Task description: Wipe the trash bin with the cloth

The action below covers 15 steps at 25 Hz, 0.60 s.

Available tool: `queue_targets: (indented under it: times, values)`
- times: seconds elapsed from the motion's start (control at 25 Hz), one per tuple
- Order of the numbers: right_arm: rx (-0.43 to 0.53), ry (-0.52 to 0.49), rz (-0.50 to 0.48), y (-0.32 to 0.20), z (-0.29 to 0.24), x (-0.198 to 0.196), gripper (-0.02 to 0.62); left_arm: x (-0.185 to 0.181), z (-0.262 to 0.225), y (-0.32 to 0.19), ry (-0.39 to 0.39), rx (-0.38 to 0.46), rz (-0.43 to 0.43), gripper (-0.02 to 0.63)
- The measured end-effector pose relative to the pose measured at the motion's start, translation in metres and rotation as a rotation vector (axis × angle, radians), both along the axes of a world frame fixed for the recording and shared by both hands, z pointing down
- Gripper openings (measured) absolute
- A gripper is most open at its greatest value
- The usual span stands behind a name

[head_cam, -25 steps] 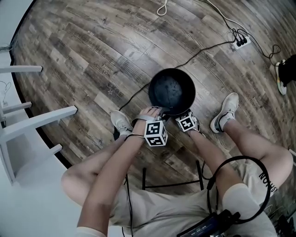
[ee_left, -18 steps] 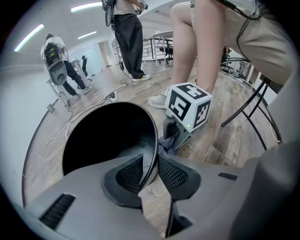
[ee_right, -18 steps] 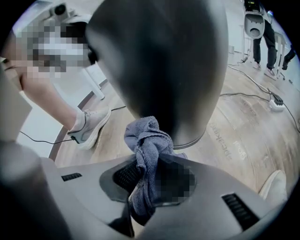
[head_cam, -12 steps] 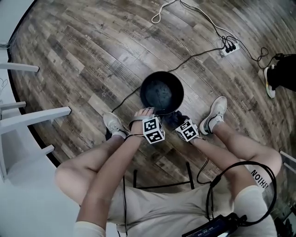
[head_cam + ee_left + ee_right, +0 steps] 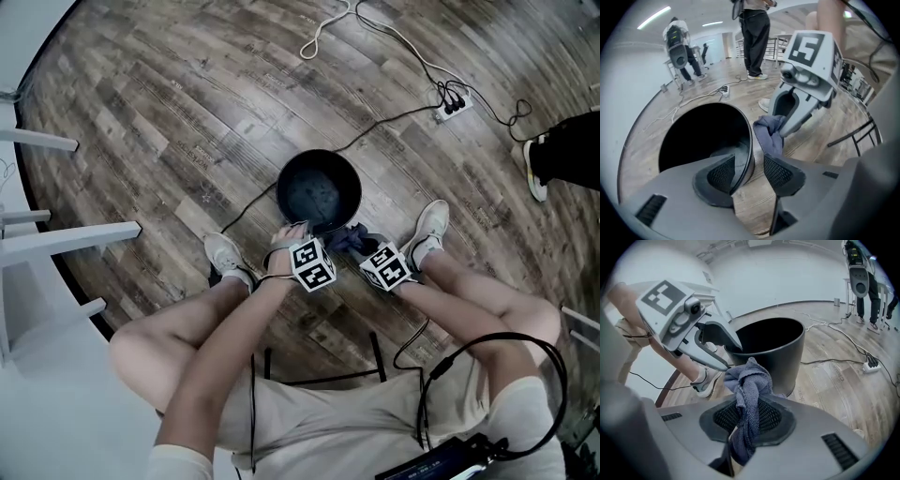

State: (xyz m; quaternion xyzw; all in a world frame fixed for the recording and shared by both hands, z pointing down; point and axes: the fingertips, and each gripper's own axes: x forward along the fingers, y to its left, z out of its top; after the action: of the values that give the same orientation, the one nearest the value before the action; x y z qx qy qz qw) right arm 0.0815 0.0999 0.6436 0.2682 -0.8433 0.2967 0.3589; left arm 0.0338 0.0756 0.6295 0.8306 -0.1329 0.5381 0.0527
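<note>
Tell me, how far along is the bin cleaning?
Done: the right gripper has the grey cloth clamped. In hand: it holds the cloth beside the trash bin, while the left gripper has just opened its jaws, which straddle the rim without pressing. Left: wiping the bin; how much is already wiped, I cannot tell.

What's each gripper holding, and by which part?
Right gripper pinches a bunched fold of blue-grey cloth. Left gripper holds nothing; its jaws have just been opening around the round black bin rim.
</note>
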Motion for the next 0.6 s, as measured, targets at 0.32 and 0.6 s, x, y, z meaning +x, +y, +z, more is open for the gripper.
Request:
queue_targets:
  times: [0.32, 0.6]
  values:
    - [0.025, -0.089, 0.012, 0.006, -0.042, -0.021, 0.078, -0.043, 0.001, -0.008, -0.003, -0.036, 0.185, 0.189]
    - [0.050, -0.121, 0.023, 0.005, -0.057, -0.045, 0.078, -0.041, 0.002, -0.012, 0.002, -0.011, 0.174, 0.152]
